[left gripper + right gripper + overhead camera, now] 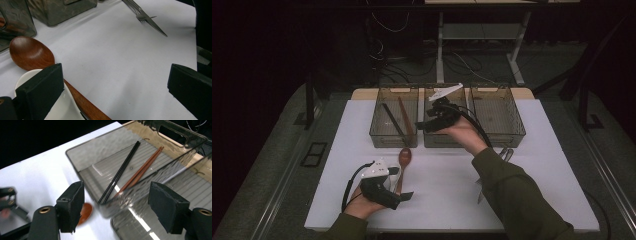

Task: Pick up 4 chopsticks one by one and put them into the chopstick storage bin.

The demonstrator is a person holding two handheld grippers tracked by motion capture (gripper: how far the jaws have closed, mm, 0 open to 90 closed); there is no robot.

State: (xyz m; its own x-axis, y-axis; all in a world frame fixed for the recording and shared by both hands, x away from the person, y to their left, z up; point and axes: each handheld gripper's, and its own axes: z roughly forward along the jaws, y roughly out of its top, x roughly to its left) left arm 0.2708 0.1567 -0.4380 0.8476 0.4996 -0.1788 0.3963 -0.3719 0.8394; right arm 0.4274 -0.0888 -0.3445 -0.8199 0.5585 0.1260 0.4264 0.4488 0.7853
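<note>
your left gripper [404,196], jaws wide and empty beside the wooden spoon [404,157], should straddle its handle squarely, while your empty, wide-open right gripper [422,126] hovers over the bins.

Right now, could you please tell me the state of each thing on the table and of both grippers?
Left gripper: jaws open, empty, beside the spoons.
Right gripper: jaws open, empty, over the bins.
Wooden spoon: flat on the table.
White spoon: on the table by the wooden spoon.
Chopsticks: two pairs lying in the left bin.
Fork and knife: on the table, untouched.
</note>
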